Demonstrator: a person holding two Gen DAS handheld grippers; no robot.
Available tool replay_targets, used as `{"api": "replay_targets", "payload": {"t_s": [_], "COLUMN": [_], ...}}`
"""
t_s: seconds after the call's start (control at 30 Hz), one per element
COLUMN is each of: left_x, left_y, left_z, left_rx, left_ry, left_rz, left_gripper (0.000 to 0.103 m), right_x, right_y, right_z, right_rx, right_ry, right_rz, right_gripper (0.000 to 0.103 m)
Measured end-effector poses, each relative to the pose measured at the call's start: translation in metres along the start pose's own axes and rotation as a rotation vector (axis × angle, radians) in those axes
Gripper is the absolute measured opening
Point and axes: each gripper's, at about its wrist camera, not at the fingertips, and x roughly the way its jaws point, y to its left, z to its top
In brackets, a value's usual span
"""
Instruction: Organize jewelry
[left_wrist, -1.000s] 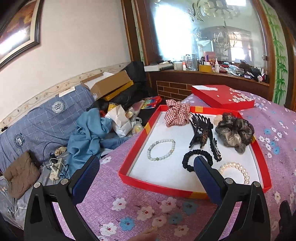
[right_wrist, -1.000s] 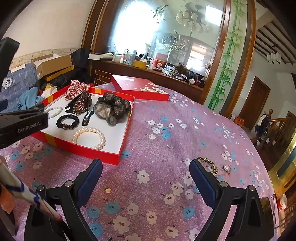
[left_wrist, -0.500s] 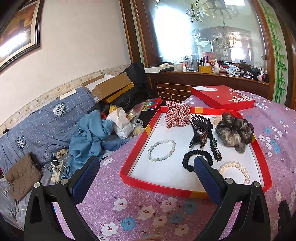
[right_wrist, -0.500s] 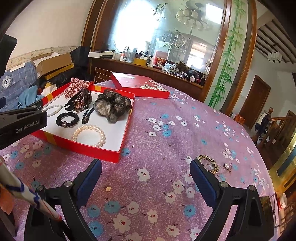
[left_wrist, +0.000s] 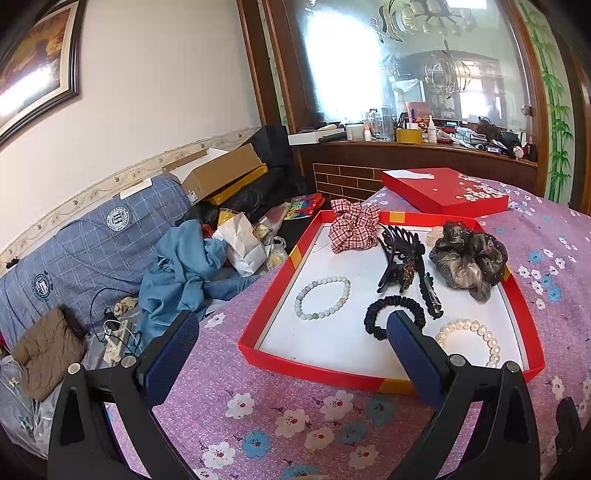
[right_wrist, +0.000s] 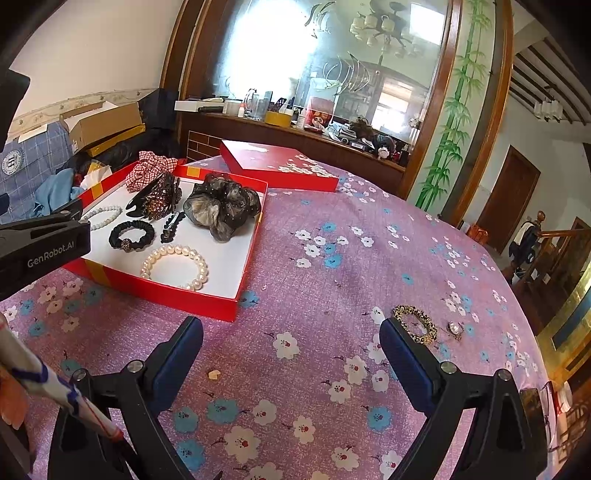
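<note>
Both tongs were released and empty; right gripper (right_wrist: 291, 341) should descend squarely over the leopard bracelet (right_wrist: 414, 324) lying right of the red tray (right_wrist: 236, 258), left gripper (left_wrist: 291, 341) idle.

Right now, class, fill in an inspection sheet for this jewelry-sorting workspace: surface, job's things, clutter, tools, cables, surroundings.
Surface: purple flowered tablecloth on a table.
Job's things: red tray holds a pearl bracelet, pale bead bracelet, black hair tie, claw clip, checked scrunchie and dark scrunchie. A leopard-print bracelet and a small ring lie on the cloth outside the tray. Red lid sits behind it.
Clutter: small crumb on the cloth.
Tools: left tool open, empty; right tool open, empty.
Cables: power strip with wires beside the table.
Surroundings: heaped clothes, cardboard box, cluttered shelf.
</note>
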Motion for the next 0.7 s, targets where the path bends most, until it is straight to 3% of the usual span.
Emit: {"api": "replay_targets", "payload": {"t_s": [0.7], "left_x": [-0.0007], "left_y": [-0.0021], "left_z": [0.0002], "left_rx": [0.001], "left_ry": [0.001], "left_rz": [-0.006], "left_gripper": [0.102], "right_x": [-0.0001], "right_y": [-0.0005], "right_z": [-0.0005], "right_rx": [0.0], "right_ry": [0.004], "right_rz": [-0.004], "right_gripper": [0.099]}}
